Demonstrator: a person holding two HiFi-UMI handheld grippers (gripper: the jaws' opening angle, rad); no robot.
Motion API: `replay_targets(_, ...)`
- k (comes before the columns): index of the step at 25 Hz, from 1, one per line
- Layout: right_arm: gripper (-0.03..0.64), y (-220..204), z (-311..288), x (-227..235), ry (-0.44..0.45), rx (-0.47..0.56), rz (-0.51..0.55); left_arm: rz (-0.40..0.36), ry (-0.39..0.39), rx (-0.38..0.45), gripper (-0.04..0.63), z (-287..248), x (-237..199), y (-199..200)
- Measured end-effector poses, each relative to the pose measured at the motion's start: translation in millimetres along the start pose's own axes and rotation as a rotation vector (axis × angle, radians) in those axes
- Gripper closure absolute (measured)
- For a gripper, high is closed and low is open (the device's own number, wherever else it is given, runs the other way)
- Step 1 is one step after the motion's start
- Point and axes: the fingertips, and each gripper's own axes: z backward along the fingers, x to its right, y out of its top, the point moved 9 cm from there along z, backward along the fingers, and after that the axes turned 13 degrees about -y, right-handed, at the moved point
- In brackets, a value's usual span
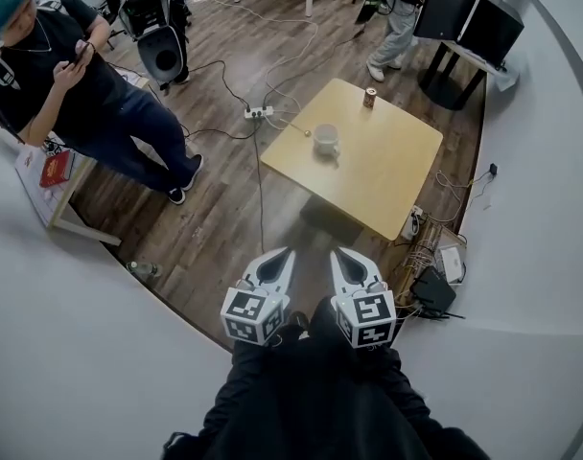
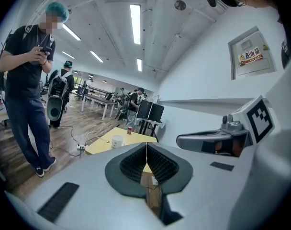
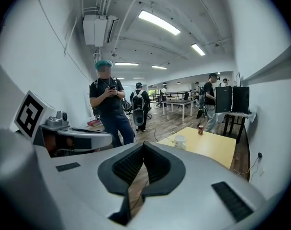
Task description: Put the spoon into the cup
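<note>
Tongs sit close to my body, both pairs pressed together and empty: left tongs [image 1: 289, 253], right tongs [image 1: 337, 253]. Farther off, well apart from me, stands the table [image 1: 397, 175], with the cup [image 1: 326, 141] upright and a small thing I take for the spoon [image 1: 307, 132] lying just beside it. I should step close, part one pair early, and come at the handle low and level.

We see a square, light wooden worktop [image 1: 392, 175] standing on the plank floor [image 1: 224, 228], bearing a white cup [image 1: 326, 141] toward its left edge, a small golden thing [image 1: 308, 132] just left of the cup, too small to identify, and a dark can [image 1: 369, 98] upright at its far corner.
</note>
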Motion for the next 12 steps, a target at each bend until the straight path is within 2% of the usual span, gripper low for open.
replay_targets(7,0.595,-1,-11,-14,0.033,-0.022,0.021,0.032,0.031,-0.006,0.561,9,-15,-6)
replay_targets(12,0.595,1,-32,-8,0.041,-0.040,0.027,0.046,0.039,-0.010,0.561,-7,-33,-2)
